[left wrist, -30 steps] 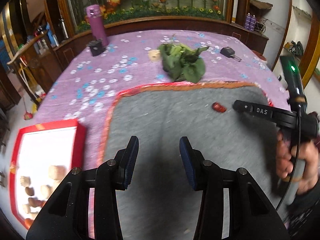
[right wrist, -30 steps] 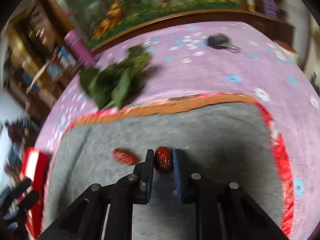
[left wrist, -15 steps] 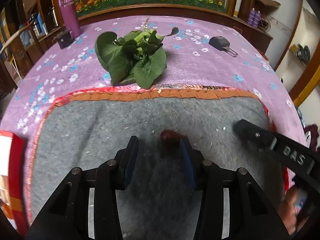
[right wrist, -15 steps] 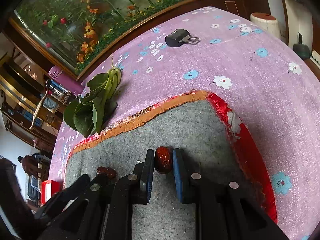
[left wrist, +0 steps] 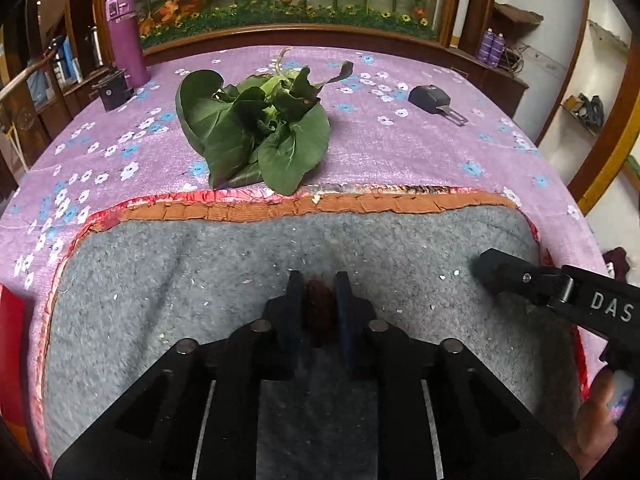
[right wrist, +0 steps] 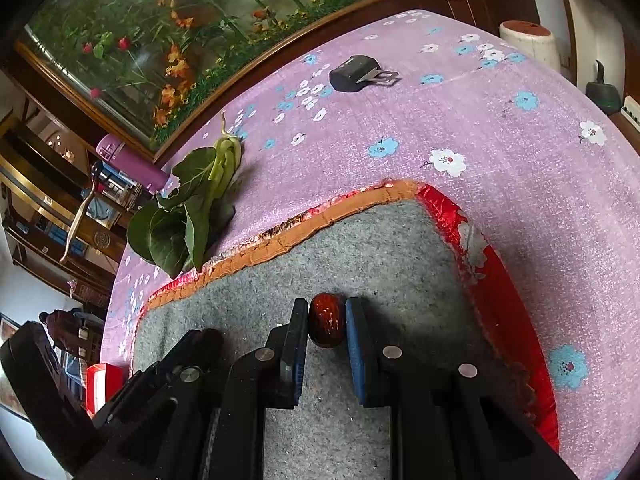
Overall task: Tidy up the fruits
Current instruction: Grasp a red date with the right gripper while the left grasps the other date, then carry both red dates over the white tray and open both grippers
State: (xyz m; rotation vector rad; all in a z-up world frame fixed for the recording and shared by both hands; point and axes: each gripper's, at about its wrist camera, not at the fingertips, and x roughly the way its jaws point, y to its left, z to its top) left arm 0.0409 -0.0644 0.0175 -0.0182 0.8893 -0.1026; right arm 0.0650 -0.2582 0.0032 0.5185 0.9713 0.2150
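Note:
My left gripper (left wrist: pixel 318 286) is shut on a dark red date (left wrist: pixel 319 304) low over the grey felt mat (left wrist: pixel 180 280). My right gripper (right wrist: pixel 326 312) is shut on another shiny red date (right wrist: pixel 326 320) above the same mat (right wrist: pixel 380 264). In the left wrist view the right gripper's black finger (left wrist: pixel 516 276) shows at the right. In the right wrist view the left gripper's black body (right wrist: pixel 168 384) shows at the lower left. A red tray (right wrist: pixel 102 384) shows small at the far left, and its edge shows in the left wrist view (left wrist: pixel 12 340).
A bunch of green leafy vegetables (left wrist: pixel 256 132) lies on the purple flowered cloth (left wrist: pixel 400 148) just beyond the mat. A black key fob (left wrist: pixel 432 98), a purple bottle (left wrist: pixel 126 38) and a small black object (left wrist: pixel 112 90) stand farther back.
My left gripper swung right across the mat, moved onto the loose date and shut on it. My right gripper kept hold of its date and moved toward the mat's right corner.

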